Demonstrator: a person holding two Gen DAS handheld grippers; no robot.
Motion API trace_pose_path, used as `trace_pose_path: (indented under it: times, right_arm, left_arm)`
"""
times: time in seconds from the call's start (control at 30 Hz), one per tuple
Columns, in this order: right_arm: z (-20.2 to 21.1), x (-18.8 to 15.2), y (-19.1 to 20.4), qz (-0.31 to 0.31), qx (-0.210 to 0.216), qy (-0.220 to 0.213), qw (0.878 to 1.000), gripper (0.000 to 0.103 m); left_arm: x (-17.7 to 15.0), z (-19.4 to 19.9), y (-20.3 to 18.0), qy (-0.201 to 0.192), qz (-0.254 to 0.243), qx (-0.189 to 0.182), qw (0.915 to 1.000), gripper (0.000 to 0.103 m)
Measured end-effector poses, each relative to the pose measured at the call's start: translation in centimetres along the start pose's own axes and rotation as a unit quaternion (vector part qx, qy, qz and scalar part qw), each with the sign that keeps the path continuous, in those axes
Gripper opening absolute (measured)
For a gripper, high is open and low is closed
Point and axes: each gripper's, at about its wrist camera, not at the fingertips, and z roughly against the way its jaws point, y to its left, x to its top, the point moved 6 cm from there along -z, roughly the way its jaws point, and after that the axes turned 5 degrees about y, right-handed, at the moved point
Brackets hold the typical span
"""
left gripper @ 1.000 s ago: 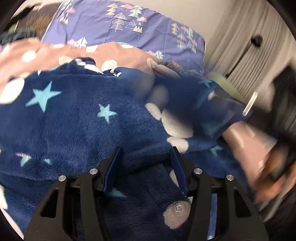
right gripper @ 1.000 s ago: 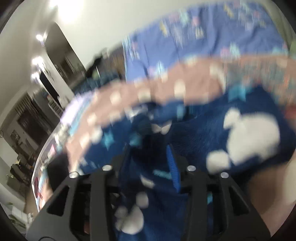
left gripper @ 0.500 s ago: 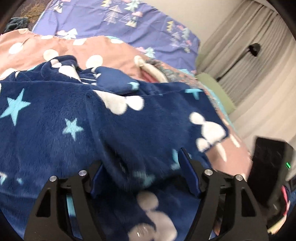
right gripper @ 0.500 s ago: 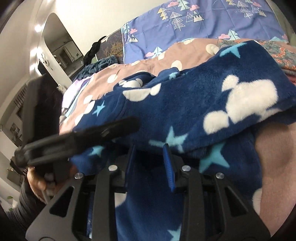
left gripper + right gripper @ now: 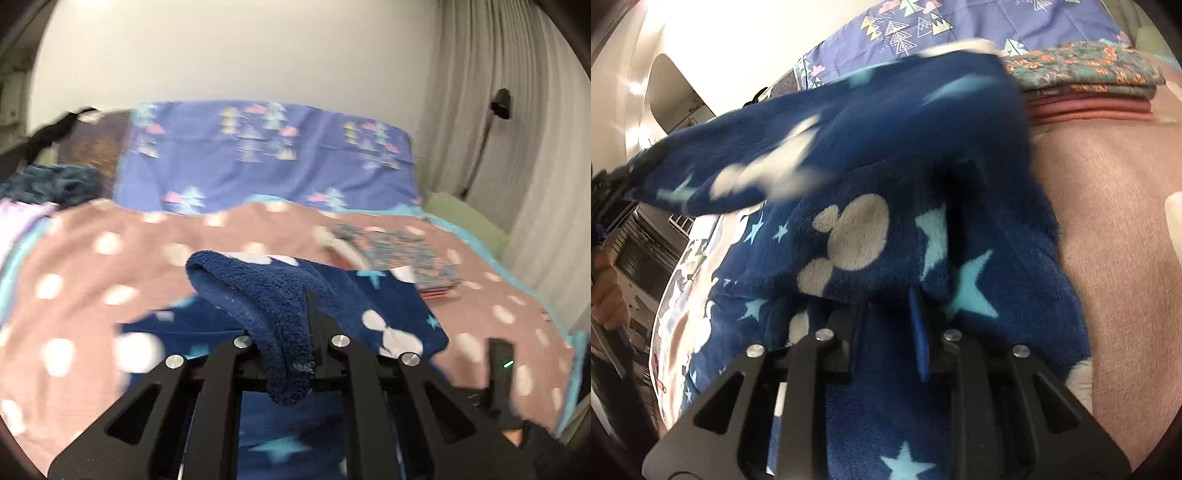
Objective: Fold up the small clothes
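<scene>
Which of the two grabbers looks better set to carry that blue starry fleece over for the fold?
Probably the left gripper: its fingers are shut on a raised edge of the blue fleece garment, lifted above the pink dotted blanket. The right gripper sits low against the fleece.

Left hand-held gripper is clamped tight on a fold of navy fleece, raised up. Right hand-held gripper sits low, jaws narrowly parted, fleece between them.

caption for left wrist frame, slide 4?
Left gripper pinching navy fleece garment above pink dotted bedspread.
</scene>
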Motion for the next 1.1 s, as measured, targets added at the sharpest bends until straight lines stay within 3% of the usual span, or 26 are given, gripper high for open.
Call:
trace_pose_path:
  times: [0.1,0.27,0.37,0.47,0.57,0.7,0.73,0.8,0.87,0.9,0.97,1.1]
  right_arm:
    - [-0.2,-0.2,0.2,0.003,-0.003,0.001,1.0,0.025]
    - [-0.2,-0.3,0.5,0.011,-0.013,0.001,1.0,0.026]
    - [-0.3,-0.3,0.6,0.014,-0.018,0.003,1.0,0.026]
    - [0.2,-0.4,1.3,0.034,-0.037,0.008,0.999,0.031]
    - [2.4,-0.1,3.1,0.081,-0.054,-0.017,0.995,0.033]
    - [5.3,2.3,4.8,0.105,-0.047,-0.075,0.991,0.035]
    - [5.4,2.9,4.9,0.107,-0.057,-0.084,0.989,0.037]
    - [4.6,3.9,4.1,0.104,-0.093,-0.085,0.987,0.038]
    - [1.6,3.7,1.0,0.08,-0.162,-0.035,0.983,0.035]
    - [-0.7,2.7,-1.0,0.062,-0.166,0.007,0.984,0.035]
    - [-0.5,2.3,-1.2,0.056,-0.141,-0.012,0.988,0.034]
    - [-0.1,2.1,-0.5,0.077,-0.16,0.005,0.984,0.036]
  left_arm:
    - [-2.6,-0.9,5.1,0.027,0.023,0.061,0.9975,0.012]
    - [-9.3,-6.6,10.8,0.133,0.07,0.117,0.9816,0.022]
    - [-10.6,-6.5,10.8,0.123,0.063,0.137,0.9809,0.029]
    - [-9.9,-5.5,10.3,0.114,0.036,0.157,0.9804,0.037]
    - [-8.6,-3.0,10.6,0.082,0.007,0.205,0.9754,0.037]
    - [-6.7,-0.9,9.0,0.035,0.042,0.137,0.9891,0.037]
    - [-6.6,-1.3,8.2,0.038,0.045,0.11,0.9922,0.037]
    - [-7.5,-3.3,7.0,0.068,0.037,0.091,0.9929,0.037]
    - [-10.5,-7.4,6.5,0.142,0.006,0.11,0.9838,0.039]
    - [-11.6,-8.7,6.4,0.155,-0.01,0.117,0.9809,0.04]
    - [-12.0,-9.1,5.6,0.141,-0.044,0.147,0.9781,0.041]
    - [-11.6,-9.1,4.7,0.149,-0.079,0.185,0.9682,0.041]
